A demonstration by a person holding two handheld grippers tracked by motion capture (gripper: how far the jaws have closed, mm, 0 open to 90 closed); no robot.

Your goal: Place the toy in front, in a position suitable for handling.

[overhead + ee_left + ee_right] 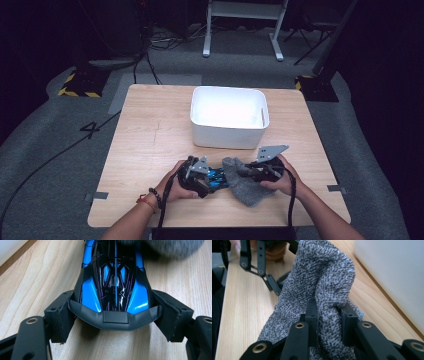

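So both claws were down at the near edge of the tabletop [150,125], roughly the 6 o'clock side in the high view. The left claw [209,181] had a blue and black toy car [115,285] between its jaws — in the left gripper view the pads sat tight against both sides of the car's dark front bumper, so it was gripping the car, which rested flat on the wood. The car pointed away from that claw, toward 12 o'clock in that view, and its far end ran right up under the grey knit cloth [162,246].

The right claw [246,173] was clamped on that same cloth [322,290] — the right gripper view showed a thick fold of it pinched between the two black pads, bunched up and rising above them, with the rest draped down onto the tabletop. In the high view the cloth [245,182] lay just at 3 o'clock from the car, touching or overlapping it.

A white bin [229,117] sat at 12 o'clock from both hands, near the middle of the tabletop, apart from the car and cloth.
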